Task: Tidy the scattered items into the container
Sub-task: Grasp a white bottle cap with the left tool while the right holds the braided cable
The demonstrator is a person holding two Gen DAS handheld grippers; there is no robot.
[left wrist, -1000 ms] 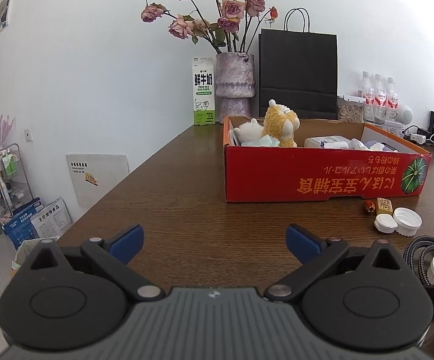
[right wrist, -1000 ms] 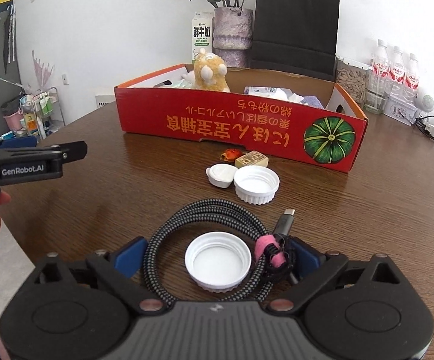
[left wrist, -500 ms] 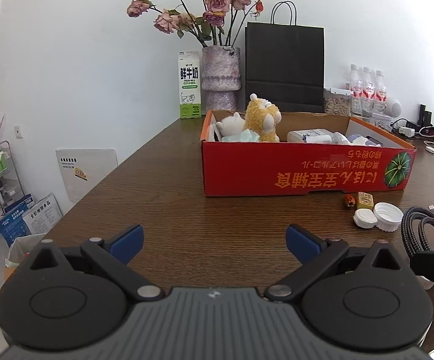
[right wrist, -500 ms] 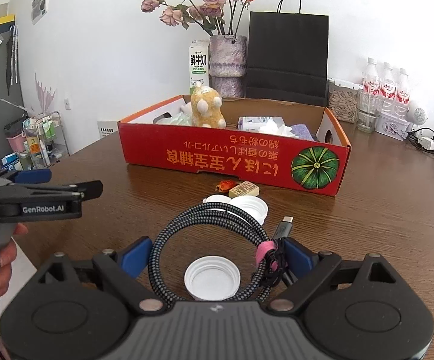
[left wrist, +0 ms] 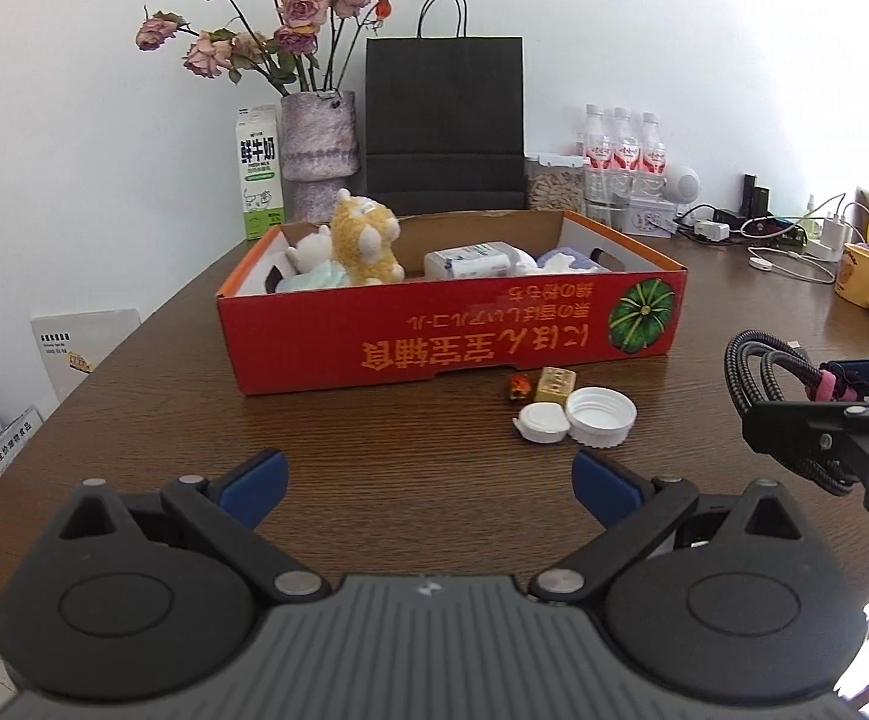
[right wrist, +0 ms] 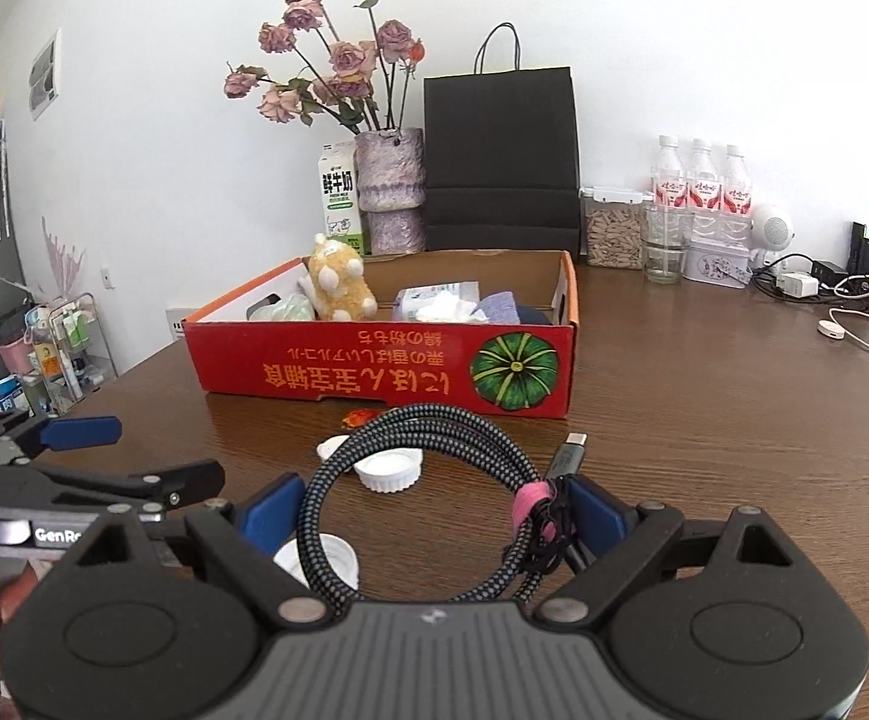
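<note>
You see the coiled braided cable, bound by a pink strap, raised off the table before the red cardboard box; two white caps, a gold block and an orange wrapper lie just before that box

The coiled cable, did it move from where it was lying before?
Yes. The coiled cable is up off the table between the right gripper's jaws; the white cap beneath stayed down.

the milk carton says 鲜牛奶, the left gripper reads "GenRo" before it's cut off, and the red box has upside-down Japanese lettering.
</note>
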